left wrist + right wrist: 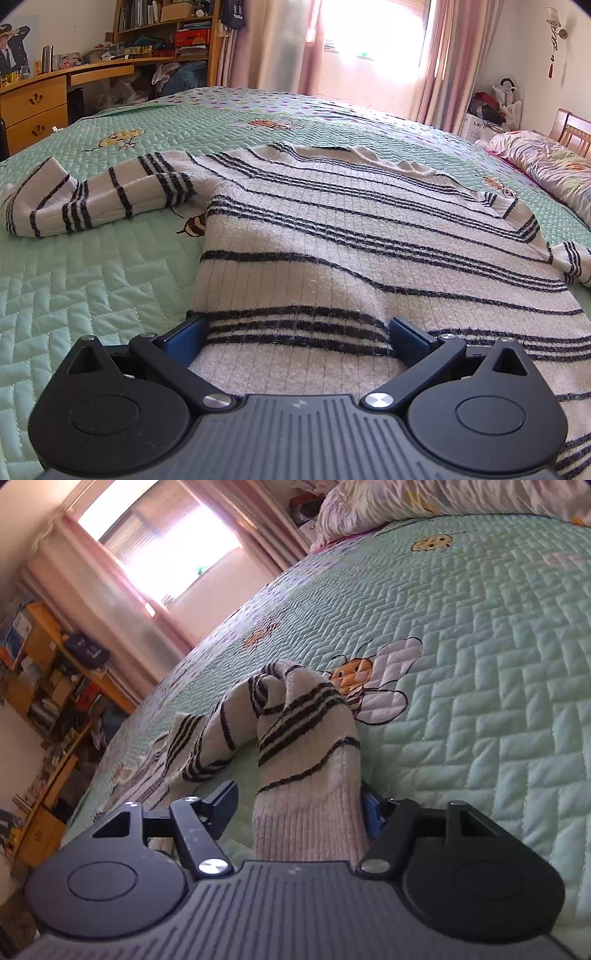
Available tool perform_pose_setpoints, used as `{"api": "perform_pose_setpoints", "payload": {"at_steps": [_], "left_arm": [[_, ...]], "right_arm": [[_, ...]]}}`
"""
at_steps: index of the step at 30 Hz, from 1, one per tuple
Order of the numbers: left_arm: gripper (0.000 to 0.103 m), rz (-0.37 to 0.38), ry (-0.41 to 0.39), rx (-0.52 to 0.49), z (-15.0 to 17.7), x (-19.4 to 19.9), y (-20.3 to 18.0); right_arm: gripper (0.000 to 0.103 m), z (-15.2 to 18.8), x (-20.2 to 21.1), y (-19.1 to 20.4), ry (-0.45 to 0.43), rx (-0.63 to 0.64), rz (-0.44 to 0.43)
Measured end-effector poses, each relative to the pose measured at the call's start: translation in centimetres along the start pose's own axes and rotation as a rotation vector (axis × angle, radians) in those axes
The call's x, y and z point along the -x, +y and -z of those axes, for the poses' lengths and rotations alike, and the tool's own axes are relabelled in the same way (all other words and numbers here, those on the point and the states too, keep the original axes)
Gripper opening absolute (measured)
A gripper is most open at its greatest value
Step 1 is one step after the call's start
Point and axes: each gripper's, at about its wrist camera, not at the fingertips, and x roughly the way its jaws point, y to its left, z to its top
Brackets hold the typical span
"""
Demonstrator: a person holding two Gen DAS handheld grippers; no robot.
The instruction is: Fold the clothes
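A white knit sweater (pixel 332 229) with black stripes lies spread flat on the bed. Its left sleeve (pixel 92 195) is bent out to the left. My left gripper (pixel 299 332) stands wide at the sweater's near hem, and the hem cloth bulges up between the blue pads (pixel 188 332). In the right wrist view the other sleeve (pixel 306 746) runs from its ribbed cuff back over the quilt. My right gripper (pixel 299 805) is around that cuff. The right pad (pixel 371 812) touches the cuff, while the left finger (pixel 225 797) stands clear of it with a gap.
The bed carries a green quilted cover (pixel 74 280) with bee patterns. A rolled floral duvet (pixel 546 166) lies at the head end. A wooden desk and shelves (pixel 37 99) stand beyond the bed, with pink curtains (pixel 443 55) at the window.
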Motion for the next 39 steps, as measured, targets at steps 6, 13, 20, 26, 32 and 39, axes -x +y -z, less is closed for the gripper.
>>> {"api": "perform_pose_setpoints", "payload": {"at_steps": [6, 13, 20, 26, 32, 39], "left_arm": [[0.103, -0.003, -0.001, -0.003, 0.1, -0.1, -0.1], [0.103, -0.007, 0.0, -0.006, 0.0, 0.0, -0.2], [0.103, -0.01, 0.001, -0.009, 0.0, -0.1, -0.2], [0.103, -0.008, 0.002, -0.008, 0.0, -0.1, -0.1], [0.103, -0.005, 0.0, -0.006, 0.1, -0.1, -0.1], [0.103, -0.006, -0.001, -0.007, 0.1, -0.1, -0.1]], "right_arm": [[0.008, -1.4, 2.8, 4.1, 0.003, 0.392, 0.066], [0.008, -7.6, 8.1, 10.6, -0.182, 0.898, 0.207], [0.008, -13.8, 7.8, 6.2, -0.029, 0.754, 0.269], [0.019, -11.2, 3.3, -4.8, 0.197, 0.325, 0.274], [0.045, -8.6, 8.7, -11.6, -0.007, -0.116, 0.239], [0.06, -6.9, 11.5, -12.1, -0.063, -0.049, 0.083]]}}
